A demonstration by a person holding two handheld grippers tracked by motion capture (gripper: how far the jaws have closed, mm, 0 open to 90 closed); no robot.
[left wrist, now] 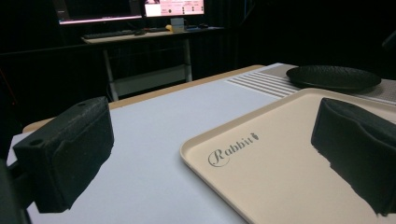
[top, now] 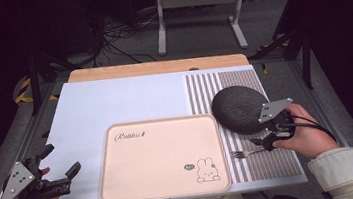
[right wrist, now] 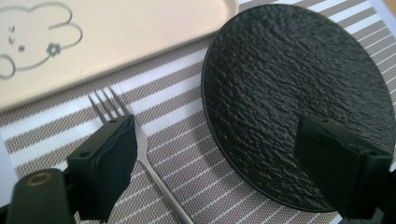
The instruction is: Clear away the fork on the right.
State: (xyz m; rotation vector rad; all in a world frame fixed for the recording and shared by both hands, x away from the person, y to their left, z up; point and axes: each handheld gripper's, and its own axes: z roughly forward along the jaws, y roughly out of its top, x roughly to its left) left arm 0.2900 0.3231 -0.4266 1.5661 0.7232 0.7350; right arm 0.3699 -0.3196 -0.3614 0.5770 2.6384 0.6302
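A beige tray point(top: 161, 156) printed with a rabbit lies at the table's front centre. To its right, on a striped placemat point(top: 272, 161), sit a round black textured plate point(top: 238, 108) and a metal fork point(top: 243, 153) with its tines toward the tray. My right gripper point(top: 264, 142) hovers open just above the fork and the plate's near edge. In the right gripper view point(right wrist: 219, 135) the fork point(right wrist: 109, 105) passes under one jaw, the plate point(right wrist: 289, 70) lies under the other, and nothing is gripped. My left gripper point(top: 63, 158) stands open and empty left of the tray point(left wrist: 280, 177).
A pale blue mat point(top: 114, 104) covers the table's left and middle, with a wooden edge point(top: 158, 67) at the back. Beyond the table stand a white metal frame point(top: 199, 6) and floor cables. In the left gripper view a desk with monitors point(left wrist: 130, 11) stands far off.
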